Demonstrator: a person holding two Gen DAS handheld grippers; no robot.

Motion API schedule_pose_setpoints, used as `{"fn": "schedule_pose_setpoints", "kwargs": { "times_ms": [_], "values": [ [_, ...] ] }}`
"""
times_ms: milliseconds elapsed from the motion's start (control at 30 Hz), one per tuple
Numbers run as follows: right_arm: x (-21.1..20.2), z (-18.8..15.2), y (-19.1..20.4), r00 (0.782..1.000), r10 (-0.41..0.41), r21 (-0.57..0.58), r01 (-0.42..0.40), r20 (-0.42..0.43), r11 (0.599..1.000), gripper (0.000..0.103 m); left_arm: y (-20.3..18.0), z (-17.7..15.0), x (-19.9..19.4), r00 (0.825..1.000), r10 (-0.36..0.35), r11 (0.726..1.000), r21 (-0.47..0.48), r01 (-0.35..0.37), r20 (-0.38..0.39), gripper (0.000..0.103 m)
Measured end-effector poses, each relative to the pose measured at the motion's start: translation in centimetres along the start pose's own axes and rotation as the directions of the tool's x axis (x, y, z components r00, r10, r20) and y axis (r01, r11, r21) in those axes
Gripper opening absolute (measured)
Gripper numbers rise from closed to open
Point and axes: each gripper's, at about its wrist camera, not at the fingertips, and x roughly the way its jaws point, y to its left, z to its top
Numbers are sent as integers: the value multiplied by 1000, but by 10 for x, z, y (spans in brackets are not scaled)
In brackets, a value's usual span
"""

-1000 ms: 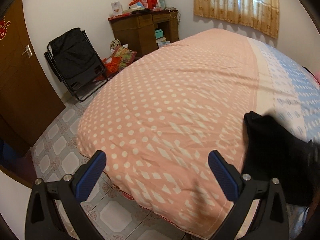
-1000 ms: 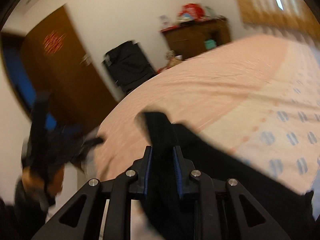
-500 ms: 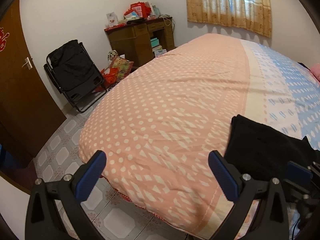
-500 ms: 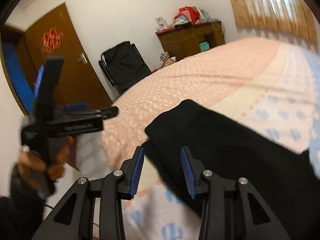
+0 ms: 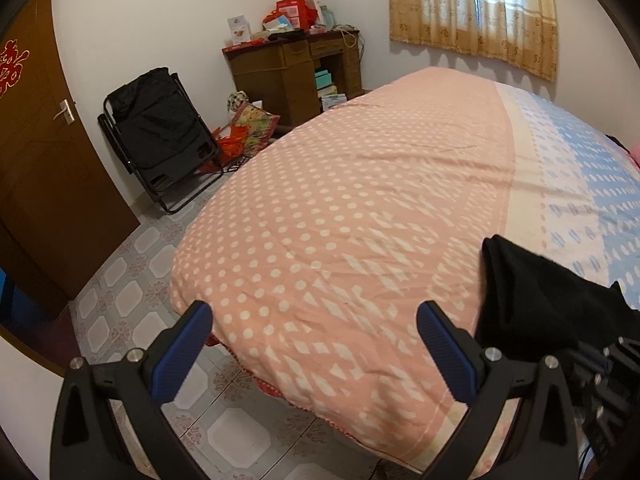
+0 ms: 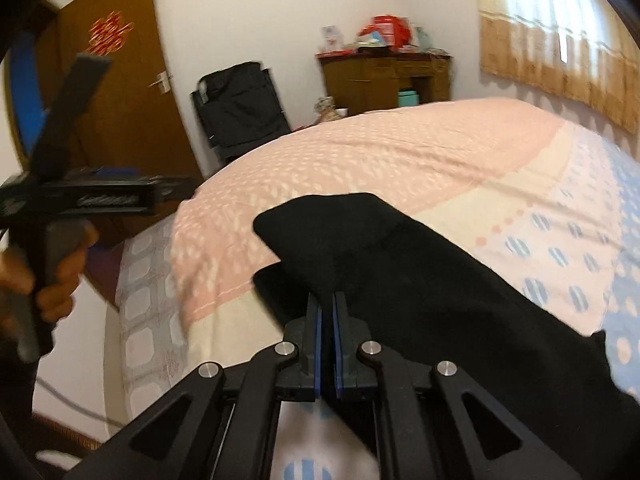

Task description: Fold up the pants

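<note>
The black pants (image 6: 420,280) lie on the bed (image 6: 420,152), folded over into a thick strip. They also show at the right of the left wrist view (image 5: 540,296). My right gripper (image 6: 328,312) is shut on the near edge of the pants, which is lifted a little off the cover. My left gripper (image 5: 316,336) is open and empty, held above the bed's near corner to the left of the pants. It shows in the right wrist view (image 6: 100,196), held in a hand.
The bed has a pink dotted cover (image 5: 360,200) with a blue part at the right. A black folding chair (image 5: 160,136), a wooden desk (image 5: 296,72) with boxes and a brown door (image 5: 44,168) stand beyond the tiled floor (image 5: 120,304).
My right gripper opened half a second ago and has now shut again on the near edge of the pants. The left gripper has stayed open and hardly moved.
</note>
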Motion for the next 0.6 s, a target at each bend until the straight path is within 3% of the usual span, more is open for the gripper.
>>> {"fn": "schedule_pose_setpoints", "kwargs": {
  "times_ms": [167,200,300,367,433,500,600],
  "values": [
    [21,-19,12,995,-1,-44,-3,-103,999,8,-16,0,-3,1000,-26,999,30,25,5,103],
    [19,-24,14,998,-6,-42,3,-68,999,10,-21,1,-4,999,-34,999,41,34,6,103],
    [5,-28,10,997,59,31,-58,-53,998,31,-40,5,-5,999,-49,996,74,47,18,103],
    [-19,-29,1,989,147,110,-145,-5,983,35,-50,9,-6,997,-74,995,71,72,22,103],
    [-45,-30,-12,984,172,169,-179,54,969,41,-62,10,-3,993,-115,991,65,113,21,103],
    [-73,-33,-36,980,140,238,-170,140,956,41,-78,7,3,993,-120,990,78,119,17,103],
    [-103,-40,-94,982,-13,367,-57,187,928,41,-105,-3,14,995,-100,987,122,100,-4,103]
  ]
}}
